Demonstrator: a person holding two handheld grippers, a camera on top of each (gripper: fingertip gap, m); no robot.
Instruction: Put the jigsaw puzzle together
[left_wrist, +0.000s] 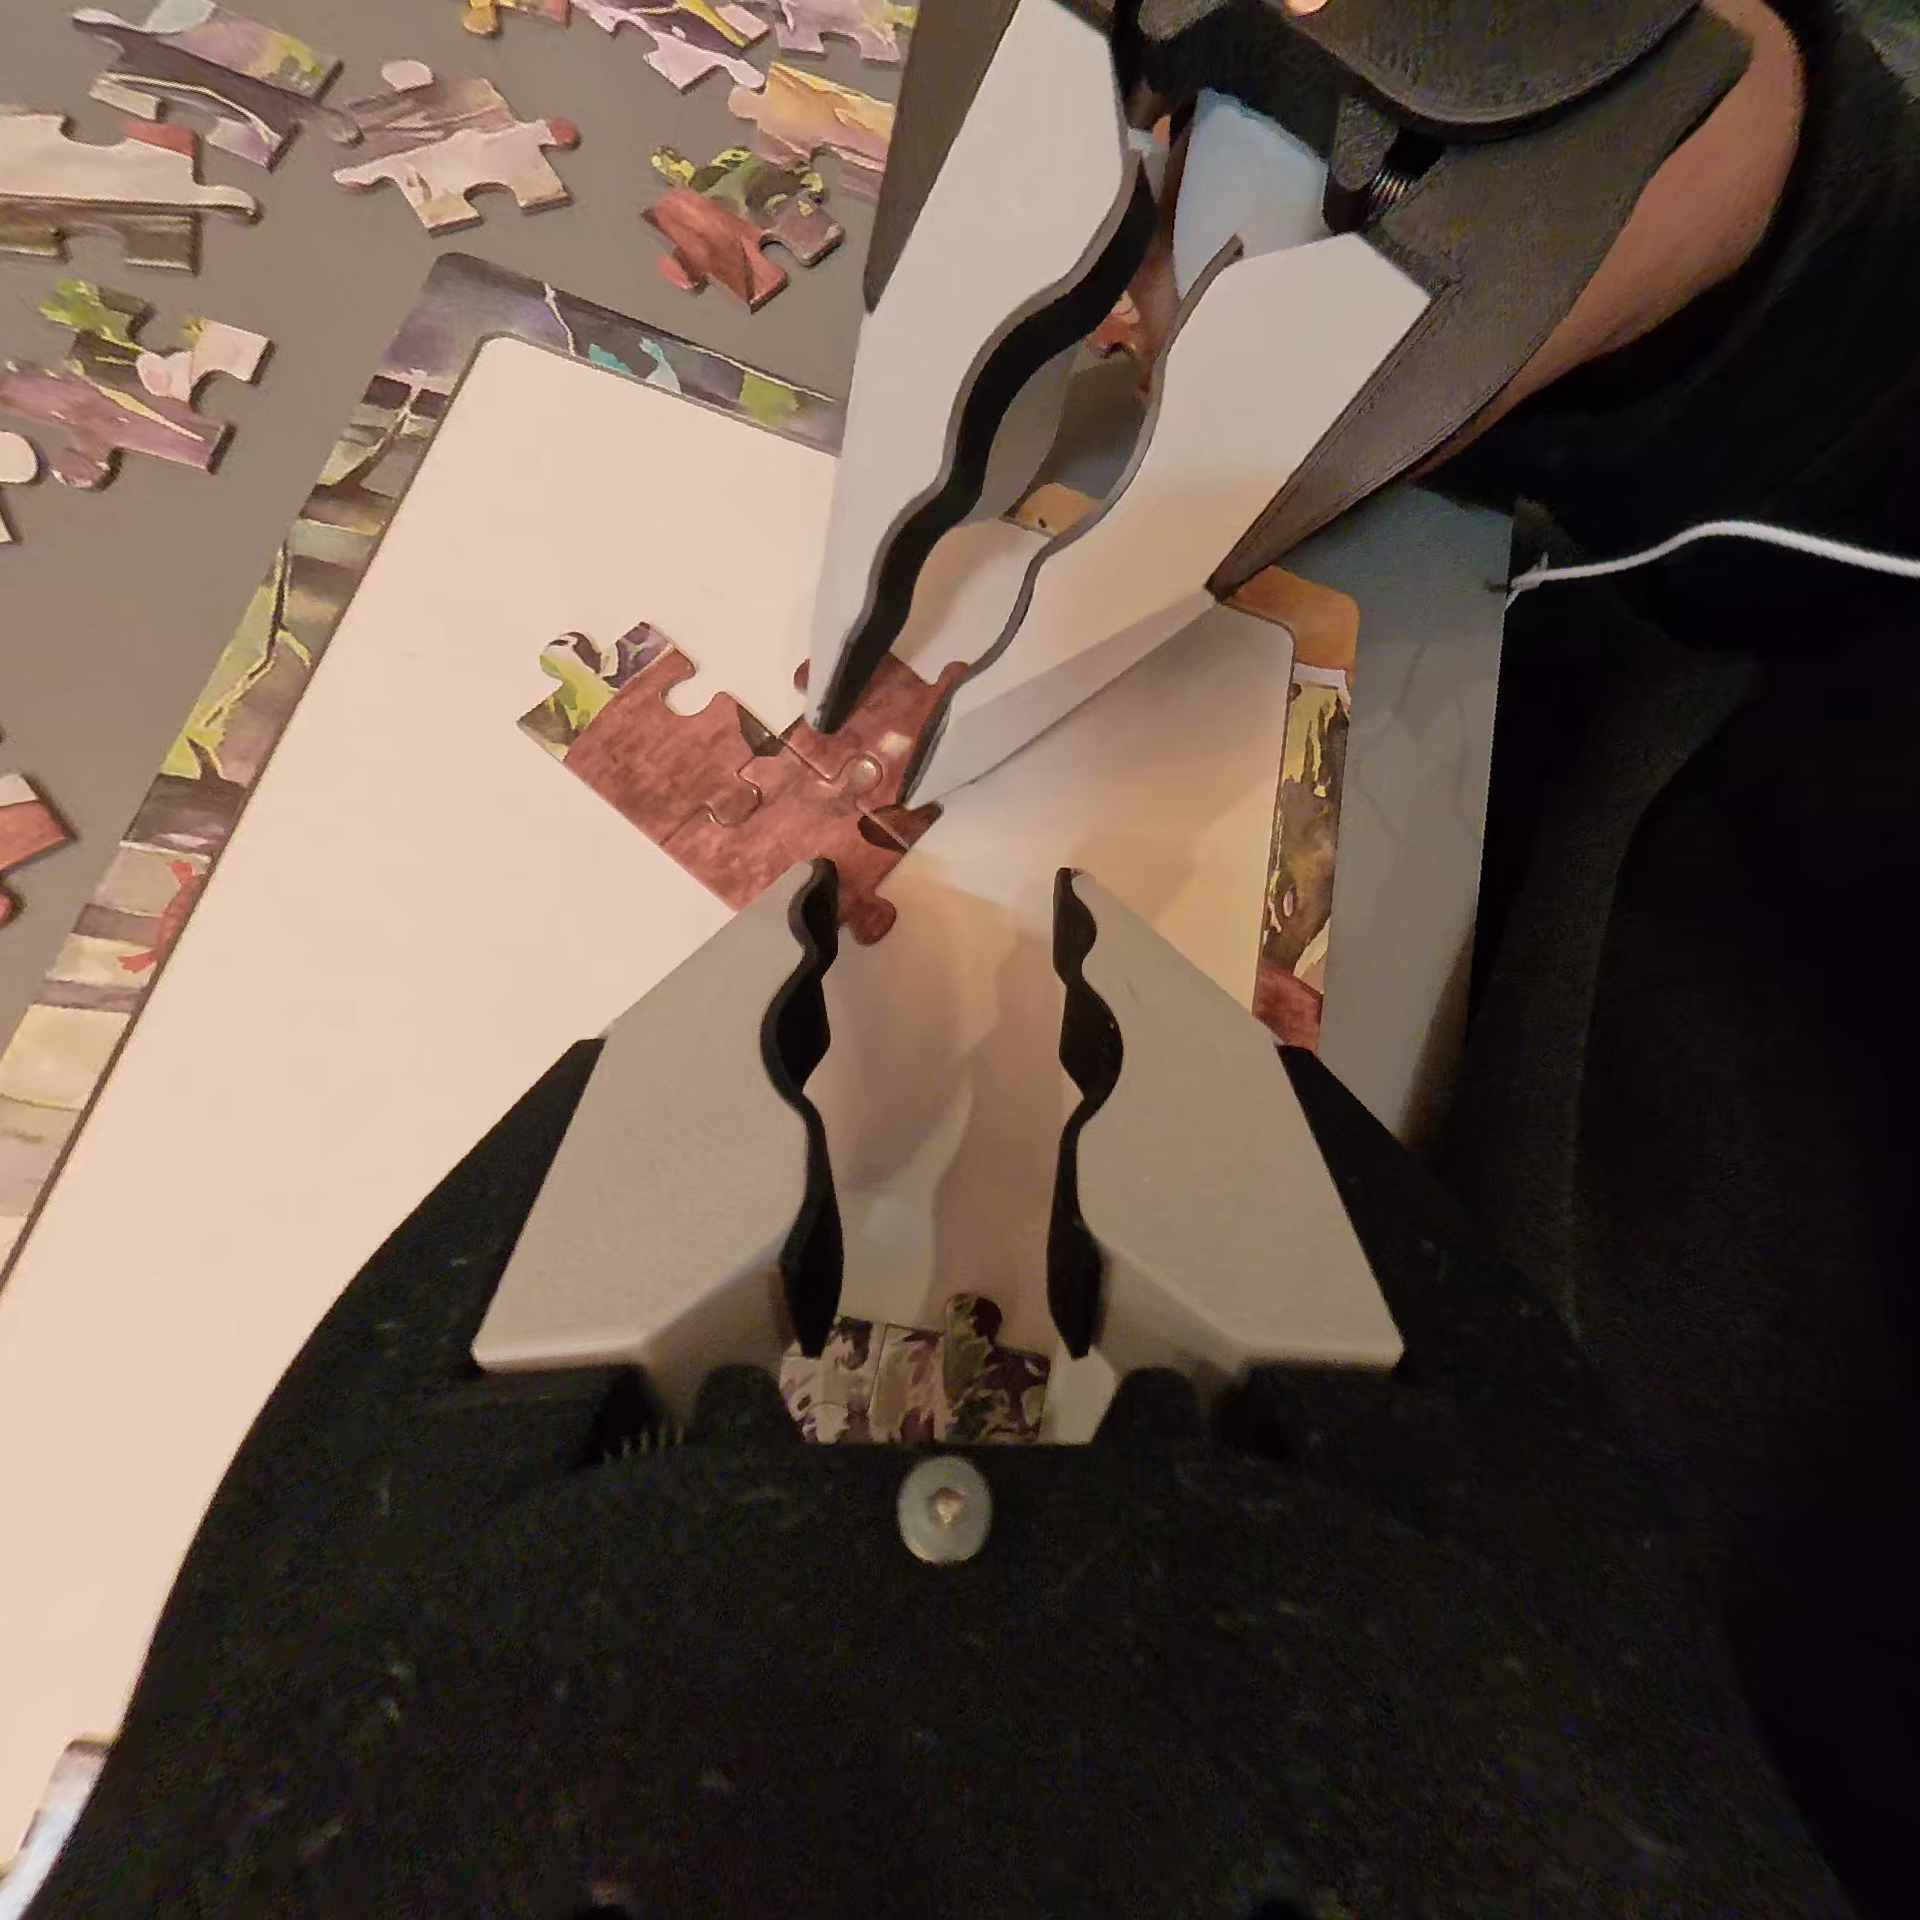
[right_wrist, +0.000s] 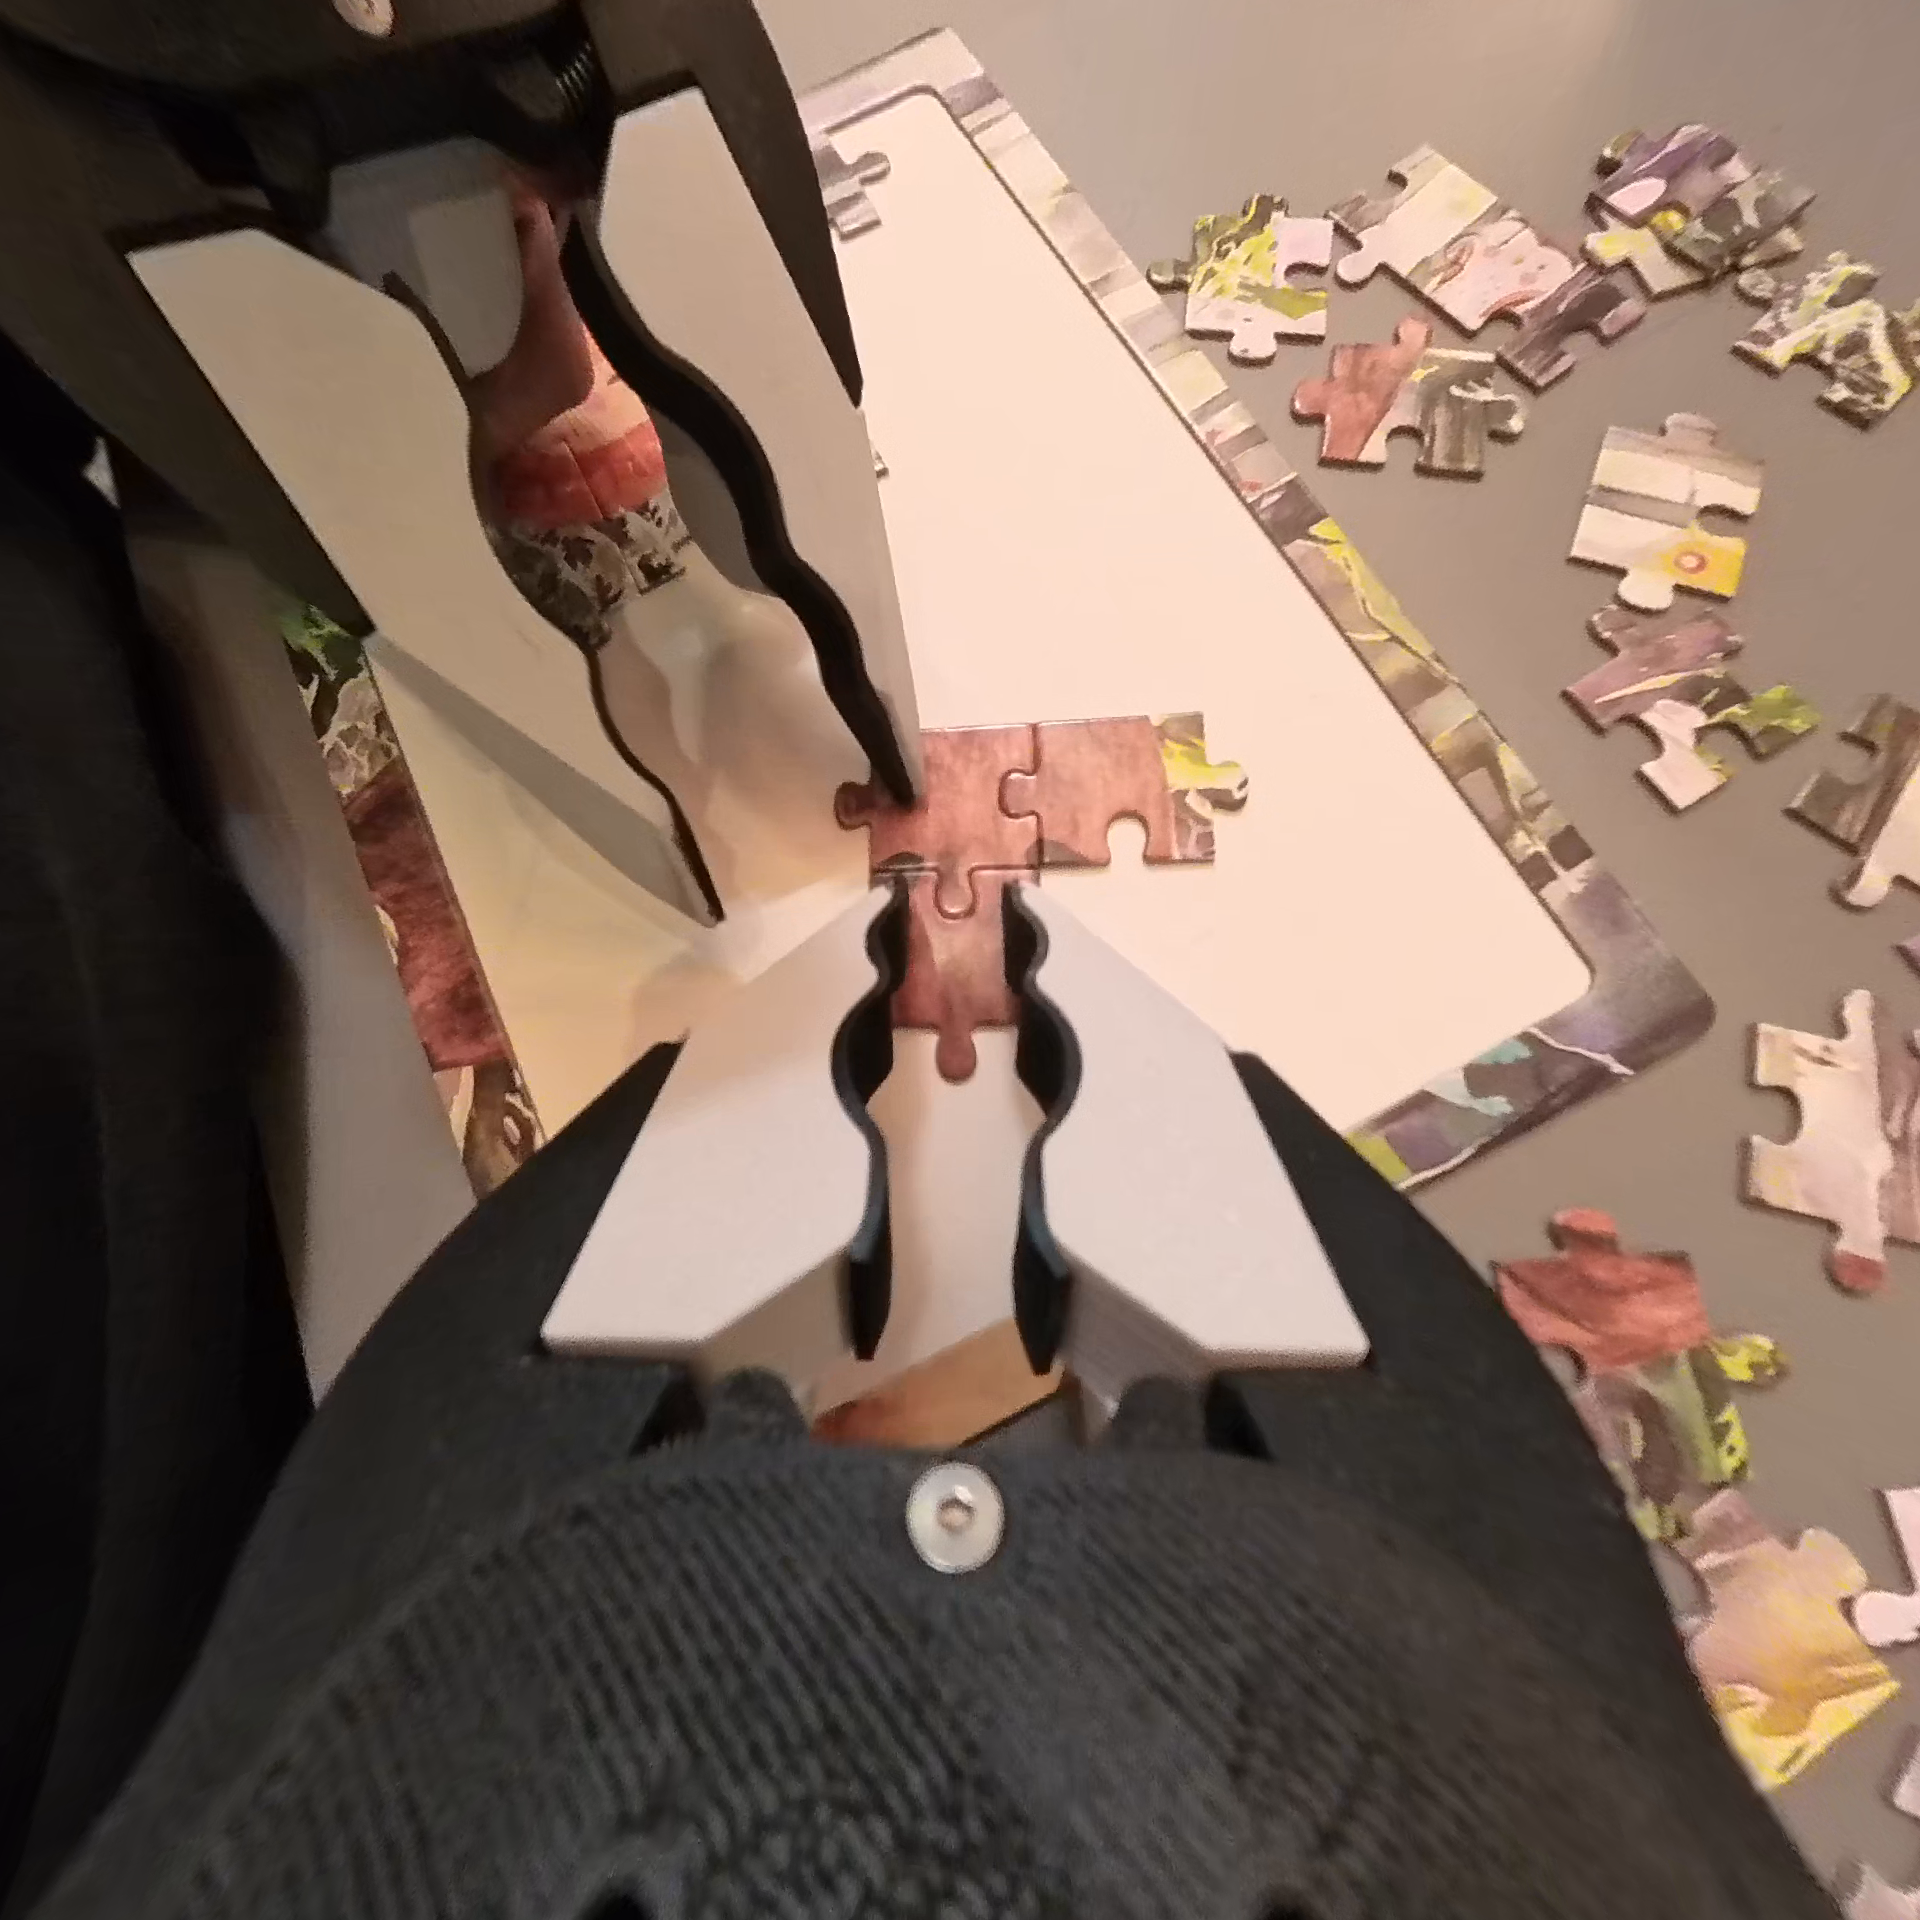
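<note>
Straddling the brown piece (right_wrist: 954, 971) with jaws narrowly parted around its sides, the right gripper (right_wrist: 951, 914) points along its long axis toward the joined cluster (right_wrist: 1039, 795) on the tray (right_wrist: 1143, 582), while the left gripper (left_wrist: 940, 883), empty and wider, has one fingertip (right_wrist: 896, 790) pressing the cluster

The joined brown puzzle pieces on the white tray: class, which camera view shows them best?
The right wrist view: all three joined brown pieces show, with their seams clear. In the left wrist view the same cluster is partly hidden by the claw tips.
</note>
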